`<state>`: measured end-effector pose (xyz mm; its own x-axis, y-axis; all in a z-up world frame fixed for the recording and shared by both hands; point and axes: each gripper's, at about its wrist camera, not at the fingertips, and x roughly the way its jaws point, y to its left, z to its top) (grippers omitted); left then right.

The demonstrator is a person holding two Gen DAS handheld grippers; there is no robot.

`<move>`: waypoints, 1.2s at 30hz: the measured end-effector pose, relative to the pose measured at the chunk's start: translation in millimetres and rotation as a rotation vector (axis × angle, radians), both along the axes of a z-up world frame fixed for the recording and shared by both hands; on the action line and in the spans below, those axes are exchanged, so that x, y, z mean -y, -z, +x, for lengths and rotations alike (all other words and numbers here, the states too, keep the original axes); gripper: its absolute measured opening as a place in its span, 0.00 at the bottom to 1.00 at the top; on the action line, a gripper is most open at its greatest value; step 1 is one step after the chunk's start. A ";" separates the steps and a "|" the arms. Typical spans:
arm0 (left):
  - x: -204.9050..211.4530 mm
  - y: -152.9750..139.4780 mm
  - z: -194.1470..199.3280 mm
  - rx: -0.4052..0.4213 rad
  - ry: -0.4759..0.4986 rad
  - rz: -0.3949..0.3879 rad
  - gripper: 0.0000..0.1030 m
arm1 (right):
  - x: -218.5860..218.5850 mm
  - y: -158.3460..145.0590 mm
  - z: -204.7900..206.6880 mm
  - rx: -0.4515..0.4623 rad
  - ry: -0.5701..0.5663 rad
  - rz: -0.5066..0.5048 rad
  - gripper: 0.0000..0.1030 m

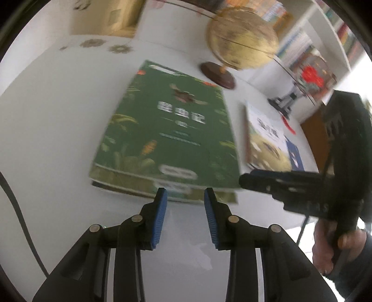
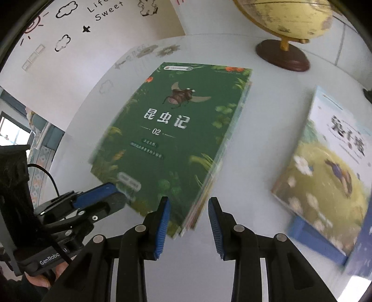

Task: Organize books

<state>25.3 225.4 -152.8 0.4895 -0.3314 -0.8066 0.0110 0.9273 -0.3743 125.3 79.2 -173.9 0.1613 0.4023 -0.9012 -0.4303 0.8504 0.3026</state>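
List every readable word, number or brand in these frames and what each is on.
"昆虫记" and "02": cover of the green book.
"Life" (cut off) and "Sweet": white wall sign.
"GenRobo" (rest hidden): left gripper body.
Title on the pale book: too blurred.
Small print on the green cover: unreadable.

Both grippers wear matte black plastic linkages with round silver pivot pins, and the left gripper (image 1: 185, 197) and right gripper (image 2: 188, 206) each carry ribbed blue pads (image 1: 160, 216) on the inner faces of their fingers. From the right wrist, white "GenRobo" lettering runs along the left unit's black body, small screws dot its links, and a thin black cable (image 2: 50, 176) loops off it. A dark sleeve (image 1: 355, 274) covers the person's right wrist.
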 end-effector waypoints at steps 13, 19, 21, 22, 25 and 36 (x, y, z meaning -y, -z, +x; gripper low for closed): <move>147.7 -23.2 -11.3 0.035 0.353 0.059 0.35 | 150.1 -18.1 -57.6 0.007 0.319 -0.057 0.32; 218.7 -11.6 -4.1 0.014 0.413 0.093 0.35 | 249.3 -25.7 -89.7 0.050 0.562 -0.078 0.32; 249.4 -7.6 -0.4 -0.002 0.441 0.121 0.35 | 283.1 -25.5 -97.2 0.069 0.625 -0.098 0.32; 261.8 -7.6 0.6 -0.004 0.453 0.131 0.35 | 294.0 -25.4 -98.1 0.074 0.638 -0.108 0.32; 303.9 -10.6 0.3 0.009 0.489 0.146 0.35 | 333.0 -24.7 -104.2 0.083 0.679 -0.124 0.32; 391.3 -1.9 -0.8 -0.021 0.502 0.154 0.35 | 398.1 -32.5 -115.0 0.152 0.680 -0.135 0.32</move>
<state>24.5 -165.9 -150.9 0.2844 -0.3973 -0.8725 0.4618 0.8543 -0.2385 10.4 -318.9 -141.3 0.4650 0.0538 -0.8837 0.1805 0.9714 0.1541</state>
